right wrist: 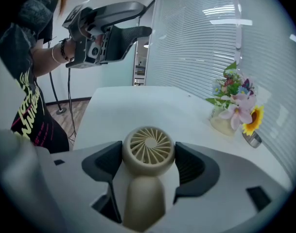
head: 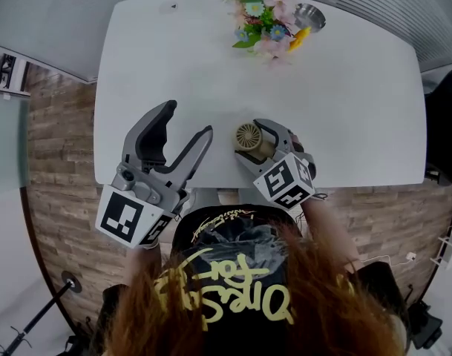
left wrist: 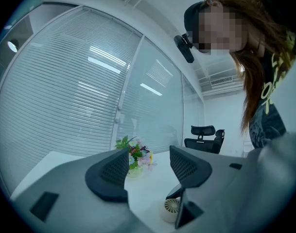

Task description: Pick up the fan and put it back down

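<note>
Fan [right wrist: 148, 149]: small, beige, matte plastic – round head with a grille of radial slats round a centre disc, and a thick rounded handle below it. No brand or label shows.
Fan, place: over the near edge of the surface [head: 344, 110], between the jaws of the right gripper [head: 259, 143]. Whether its base touches the surface cannot be told.
Right gripper: closed on the fan; the dark ribbed pads press the round head from both sides, and the handle runs back between the jaws.
Left gripper [head: 188, 121]: jaws well apart with nothing between them, held off to the left of the fan – clear of it.
Gripper bodies: grey plastic, each with a cube [head: 285, 180] of black-and-white square markers.
Surface: white, smooth, with rounded corners.
Far edge: a bunch of flowers [head: 266, 13] in pink, blue and yellow with green leaves; a small shiny metal bowl [head: 309, 17] just beside it.
Writing: yellow lettering on the person's black shirt [head: 233, 288], not readable from this angle.
Floor [head: 55, 147]: brown wood planks.
Background: slatted blinds [left wrist: 65, 81] behind glass; a black office chair [left wrist: 206, 137].
</note>
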{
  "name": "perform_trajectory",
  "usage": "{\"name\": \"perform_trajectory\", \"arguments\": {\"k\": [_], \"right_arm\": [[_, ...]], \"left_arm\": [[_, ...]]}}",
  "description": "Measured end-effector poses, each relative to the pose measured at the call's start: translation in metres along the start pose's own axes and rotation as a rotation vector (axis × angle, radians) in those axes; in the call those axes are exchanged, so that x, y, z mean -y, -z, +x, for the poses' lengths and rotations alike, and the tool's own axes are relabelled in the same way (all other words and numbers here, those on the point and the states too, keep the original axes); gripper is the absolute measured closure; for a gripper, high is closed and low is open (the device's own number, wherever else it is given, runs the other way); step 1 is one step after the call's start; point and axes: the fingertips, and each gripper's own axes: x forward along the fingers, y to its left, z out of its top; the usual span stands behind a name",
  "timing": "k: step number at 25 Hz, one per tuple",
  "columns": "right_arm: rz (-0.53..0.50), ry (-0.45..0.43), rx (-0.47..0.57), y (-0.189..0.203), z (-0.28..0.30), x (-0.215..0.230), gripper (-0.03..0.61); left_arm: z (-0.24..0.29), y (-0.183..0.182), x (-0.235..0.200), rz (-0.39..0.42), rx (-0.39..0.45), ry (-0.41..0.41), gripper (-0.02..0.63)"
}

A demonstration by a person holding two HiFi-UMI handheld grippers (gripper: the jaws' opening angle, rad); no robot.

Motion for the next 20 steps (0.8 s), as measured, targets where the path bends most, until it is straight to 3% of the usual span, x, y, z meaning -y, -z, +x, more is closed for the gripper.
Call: {"name": "perform_trajectory", "arguments": {"k": [8,20], "right_arm": [[-0.005,0.027,0.010,-0.003,-0.001,-0.001,0.251],[0.056,0.078,0.232,-0.063,-0.044,0.023,0.252]], "left_arm": [[0.002,-0.003,0.003,0.005,0.008,0.017,0.362],[0.008,-0.011,0.009,0.024,0.023,0.055,0.362]]}}
